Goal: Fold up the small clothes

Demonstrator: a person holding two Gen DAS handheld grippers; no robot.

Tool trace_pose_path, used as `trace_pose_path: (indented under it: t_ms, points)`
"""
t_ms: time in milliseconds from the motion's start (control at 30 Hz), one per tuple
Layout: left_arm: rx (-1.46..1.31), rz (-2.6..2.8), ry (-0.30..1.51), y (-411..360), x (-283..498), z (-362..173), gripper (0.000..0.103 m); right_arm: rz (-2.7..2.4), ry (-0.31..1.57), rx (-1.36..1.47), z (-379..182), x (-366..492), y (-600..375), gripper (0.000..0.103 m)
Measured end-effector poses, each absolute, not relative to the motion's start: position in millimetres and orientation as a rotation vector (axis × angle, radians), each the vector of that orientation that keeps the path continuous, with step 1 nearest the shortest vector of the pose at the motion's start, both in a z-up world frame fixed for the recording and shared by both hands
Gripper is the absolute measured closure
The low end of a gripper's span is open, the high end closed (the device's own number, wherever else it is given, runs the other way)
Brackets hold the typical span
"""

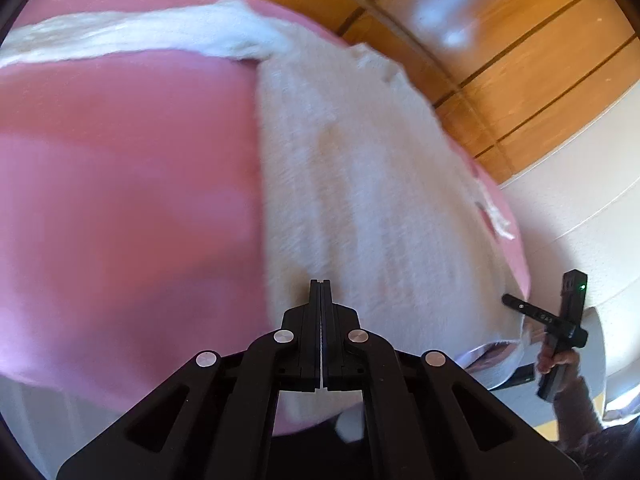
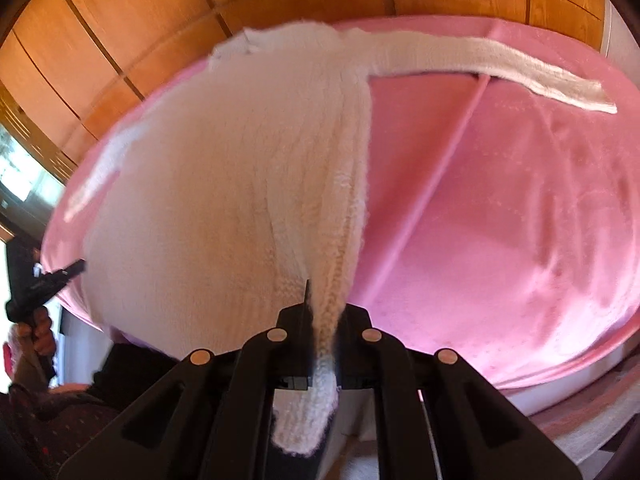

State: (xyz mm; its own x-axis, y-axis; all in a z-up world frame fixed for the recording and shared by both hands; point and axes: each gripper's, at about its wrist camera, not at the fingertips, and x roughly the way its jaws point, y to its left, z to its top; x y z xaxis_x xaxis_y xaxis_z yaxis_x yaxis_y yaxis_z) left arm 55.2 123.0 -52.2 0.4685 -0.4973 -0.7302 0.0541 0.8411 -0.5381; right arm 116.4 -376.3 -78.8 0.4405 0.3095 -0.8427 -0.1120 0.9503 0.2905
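A white knitted sweater (image 1: 360,184) lies spread on a pink bedspread (image 1: 128,184), one sleeve (image 1: 120,40) stretched out to the far left. My left gripper (image 1: 321,292) is shut, its fingertips over the sweater's near edge; no cloth shows between them. In the right wrist view the sweater (image 2: 224,184) lies on the bedspread (image 2: 500,220) with a sleeve (image 2: 500,68) reaching right. My right gripper (image 2: 324,312) is shut on the sweater's hem, which bunches between the fingers. My right gripper also shows in the left wrist view (image 1: 556,328), and my left gripper in the right wrist view (image 2: 44,280).
Wooden wall panels (image 1: 520,60) stand behind the bed. A white bed side (image 1: 580,220) runs at right. The wooden panels (image 2: 120,32) also show in the right wrist view, with a bright window (image 2: 24,160) at left.
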Motion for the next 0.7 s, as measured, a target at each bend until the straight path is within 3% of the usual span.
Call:
trace_pose_path:
  t_ms: [100,167,200,333,500,700]
  points:
    - [-0.568,-0.264,0.992,160.1,48.6,-51.0,0.099,0.211,1.081,0.205,-78.8,122.4,-381.9,0.077]
    - [-0.657,-0.161,0.933,196.3,47.2,-45.9,0.066,0.162,1.03,0.202,-66.1,125.5,-388.3,0.059]
    - [-0.684,-0.084,0.89,217.8,46.7,-41.2,0.061,0.129,0.991,0.175,-54.6,128.2,-388.6,0.052]
    - [-0.686,0.208,0.78,291.0,49.6,-22.9,0.047,0.138,0.882,0.106,-26.0,141.1,-368.8,0.04]
    - [-0.62,0.51,0.701,372.8,69.2,-7.6,0.046,0.29,0.866,0.095,-32.9,172.4,-303.4,0.038]
    - [-0.587,0.556,0.728,440.6,120.5,-6.3,0.046,0.451,0.903,0.062,-62.3,210.6,-199.3,0.038]
